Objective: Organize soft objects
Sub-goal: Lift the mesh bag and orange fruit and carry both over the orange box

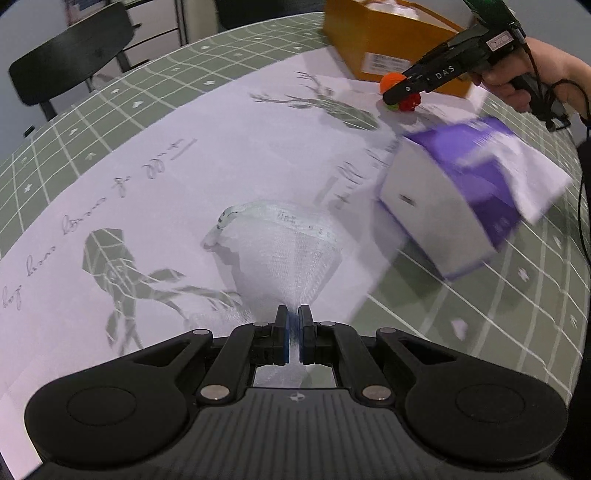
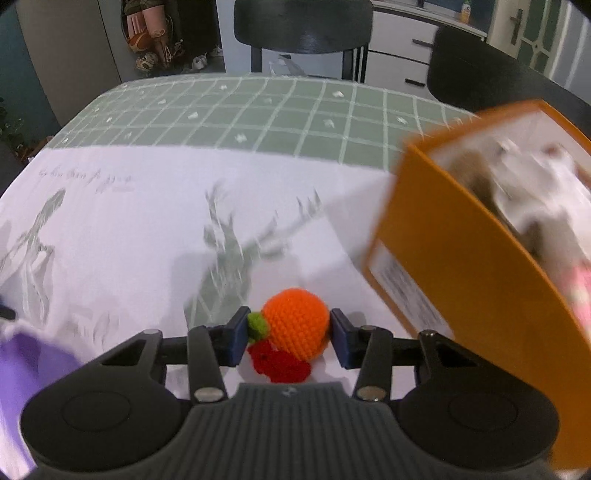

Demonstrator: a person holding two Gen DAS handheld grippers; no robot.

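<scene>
My left gripper (image 1: 294, 314) is shut on a white mesh pouch (image 1: 284, 251), which stretches forward from the pads over the white printed cloth (image 1: 184, 147). My right gripper (image 2: 288, 325) is shut on an orange crocheted fruit (image 2: 297, 323) with a green leaf; a red crocheted piece (image 2: 277, 363) hangs under it. In the left wrist view the right gripper (image 1: 397, 94) holds the orange fruit (image 1: 391, 81) just in front of the orange box (image 1: 384, 40). The orange box (image 2: 461, 266) holds white and pink soft items and stands close on the right.
A purple and white tissue box (image 1: 461, 199) lies to the right of the mesh pouch, blurred. The table has a green checked cloth (image 2: 258, 118). Black chairs (image 2: 303, 22) stand behind the table's far edge.
</scene>
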